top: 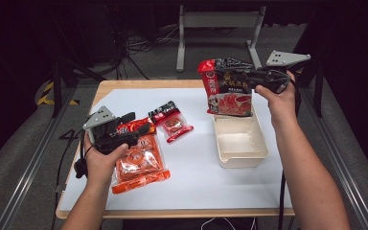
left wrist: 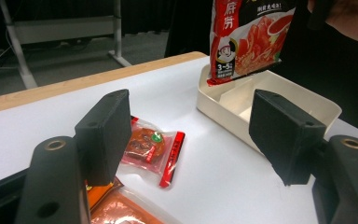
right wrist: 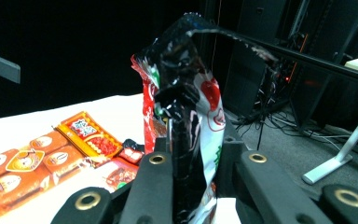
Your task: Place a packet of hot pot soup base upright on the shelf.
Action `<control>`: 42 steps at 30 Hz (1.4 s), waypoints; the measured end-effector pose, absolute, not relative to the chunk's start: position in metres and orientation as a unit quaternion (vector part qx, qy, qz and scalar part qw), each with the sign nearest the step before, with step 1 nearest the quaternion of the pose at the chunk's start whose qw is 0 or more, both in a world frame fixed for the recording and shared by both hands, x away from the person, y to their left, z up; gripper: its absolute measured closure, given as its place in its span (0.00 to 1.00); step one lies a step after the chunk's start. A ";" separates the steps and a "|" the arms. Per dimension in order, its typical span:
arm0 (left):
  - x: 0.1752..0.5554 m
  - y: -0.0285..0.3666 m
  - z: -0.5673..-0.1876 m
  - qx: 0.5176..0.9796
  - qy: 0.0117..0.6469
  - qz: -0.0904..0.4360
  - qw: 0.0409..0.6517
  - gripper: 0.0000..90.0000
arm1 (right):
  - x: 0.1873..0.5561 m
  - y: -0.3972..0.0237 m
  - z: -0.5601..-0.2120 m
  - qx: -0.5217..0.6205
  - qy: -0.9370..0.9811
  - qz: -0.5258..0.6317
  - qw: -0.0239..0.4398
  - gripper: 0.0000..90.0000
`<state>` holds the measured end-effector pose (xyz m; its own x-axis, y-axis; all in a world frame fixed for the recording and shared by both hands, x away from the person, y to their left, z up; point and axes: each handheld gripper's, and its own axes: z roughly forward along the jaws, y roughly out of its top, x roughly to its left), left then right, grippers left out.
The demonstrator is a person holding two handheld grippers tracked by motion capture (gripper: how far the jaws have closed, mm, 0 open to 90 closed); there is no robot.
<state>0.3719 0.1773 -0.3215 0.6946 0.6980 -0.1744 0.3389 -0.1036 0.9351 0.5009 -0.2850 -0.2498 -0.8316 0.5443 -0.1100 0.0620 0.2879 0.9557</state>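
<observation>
My right gripper [top: 242, 79] is shut on the top of a large red and black food pouch [top: 228, 91], which hangs upright over the far end of a cream plastic tub [top: 242, 152]. From the right gripper view the pouch [right wrist: 186, 116] is pinched between the two jaws. The left gripper [top: 136, 125] is open, nothing between its jaws, hovering over a big orange sauce packet [top: 139, 163] at the table's left. A small red snack packet [top: 171, 121] lies just right of it. In the left gripper view, that small packet [left wrist: 151, 147] lies beyond the open jaws, and the pouch [left wrist: 247, 39] hangs above the tub [left wrist: 317, 105].
A white mat [top: 191, 187] covers the wooden table [top: 139, 84]. A grey metal stand [top: 218, 28] and cables sit on the floor behind. Metal rails run along both sides of the table.
</observation>
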 end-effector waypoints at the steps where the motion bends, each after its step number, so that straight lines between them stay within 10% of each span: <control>1: 0.370 0.179 -0.323 0.726 0.359 0.159 0.565 0.34 | 0.503 -0.286 -0.252 0.195 0.775 0.562 0.215 0.89; 42: 0.367 0.188 -0.328 0.722 0.379 0.153 0.558 0.33 | 0.528 -0.301 -0.301 0.211 0.788 0.542 0.203 0.86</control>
<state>0.3672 0.1879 -0.3280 0.6658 0.7182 -0.2021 0.3760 -0.0890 0.9223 0.5284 -0.3007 -0.3011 -0.8285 0.5523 -0.0919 0.1118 0.3240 0.9394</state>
